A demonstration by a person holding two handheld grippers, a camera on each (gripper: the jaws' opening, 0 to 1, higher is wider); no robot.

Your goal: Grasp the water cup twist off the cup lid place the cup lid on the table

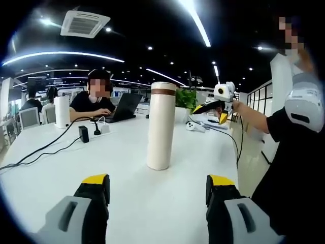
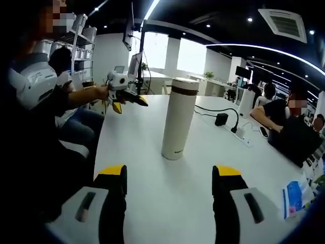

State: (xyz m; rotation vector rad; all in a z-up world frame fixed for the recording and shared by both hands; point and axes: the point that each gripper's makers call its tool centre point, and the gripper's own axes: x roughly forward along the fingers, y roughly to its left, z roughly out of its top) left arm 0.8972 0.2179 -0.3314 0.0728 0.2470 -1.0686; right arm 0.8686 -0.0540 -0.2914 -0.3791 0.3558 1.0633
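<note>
Both claws, left [image 1: 157,189] and right [image 2: 170,179], gape wide; one should square up on the water cup [image 1: 160,127] body, below the lid [image 1: 163,88].

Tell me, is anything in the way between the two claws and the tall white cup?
Nothing visible blocks either one. In the left gripper view, bare white table lies between the open left claw and the tall cream cylindrical water cup with the brown band. The open right claw has the same bare path.
</note>
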